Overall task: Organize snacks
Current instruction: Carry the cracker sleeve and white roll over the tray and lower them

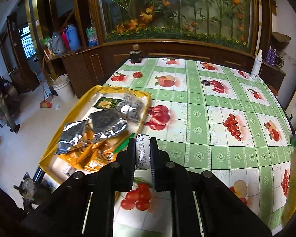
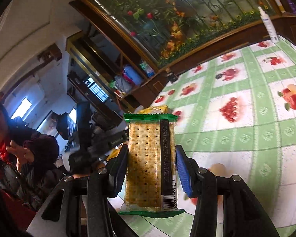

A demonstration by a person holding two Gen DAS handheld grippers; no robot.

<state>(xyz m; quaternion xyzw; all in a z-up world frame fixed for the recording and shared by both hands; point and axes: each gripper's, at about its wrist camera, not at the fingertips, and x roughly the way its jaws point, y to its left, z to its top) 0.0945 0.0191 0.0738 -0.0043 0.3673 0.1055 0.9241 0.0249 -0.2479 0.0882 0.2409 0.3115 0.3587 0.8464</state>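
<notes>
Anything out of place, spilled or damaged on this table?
Nothing spilled or damaged. The yellow tray overhangs the table's left edge, and its foil packets lie jumbled. The left gripper holds a small white packet; the right gripper holds a cracker pack, both intact.
</notes>
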